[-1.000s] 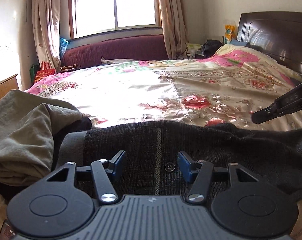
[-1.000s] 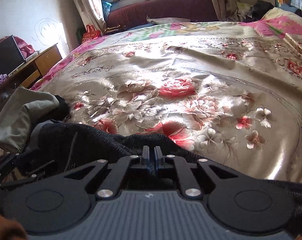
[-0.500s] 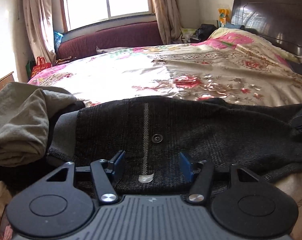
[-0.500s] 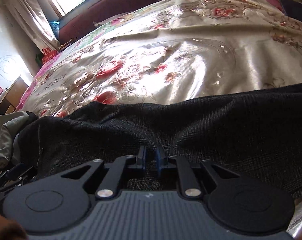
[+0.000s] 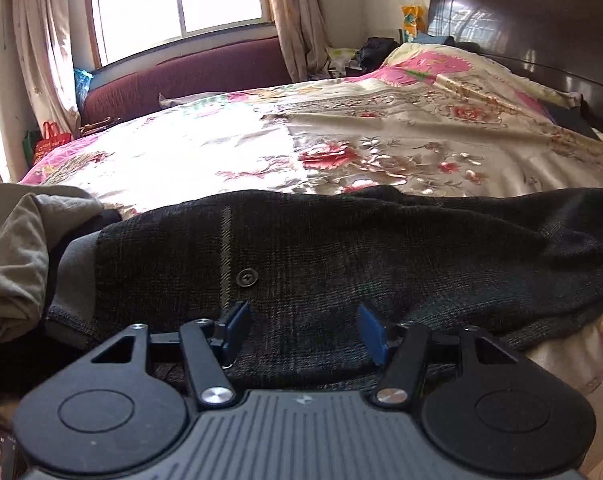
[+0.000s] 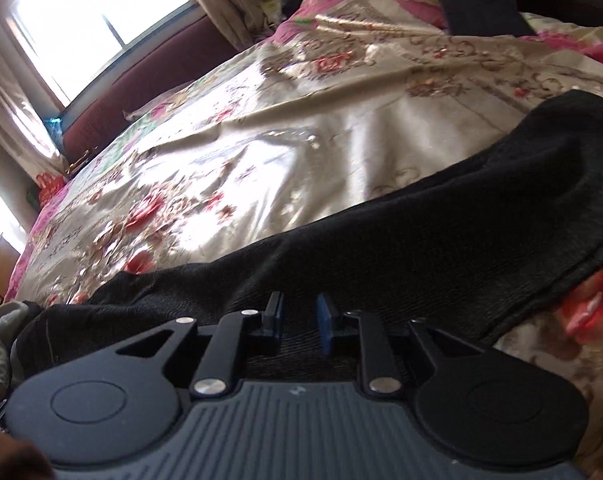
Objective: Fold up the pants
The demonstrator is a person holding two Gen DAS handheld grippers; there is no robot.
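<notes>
Dark checked pants [image 5: 341, 248] lie stretched sideways along the near edge of the bed, waist to the left with a button [image 5: 247, 278] showing. My left gripper [image 5: 303, 310] hovers open just over the waist area, blue pads wide apart with only fabric below them. In the right wrist view the pants' leg [image 6: 421, 248] runs off to the right. My right gripper [image 6: 299, 302] is low over the leg. Its jaws are opening and a narrow gap shows between the pads, with cloth under them, not pinched.
A shiny floral bedspread [image 5: 381, 140] covers the bed. An olive garment heap [image 5: 13, 256] lies left of the waist. A dark headboard [image 5: 533, 28] stands at the right, a maroon sofa [image 5: 189, 76] under the window. A dark flat item [image 6: 481, 14] lies near the pillows.
The right gripper slid right along the pants' leg, rolled, and its pads parted from shut. It left the left wrist view. The left gripper shifted slightly right and back from the button.
</notes>
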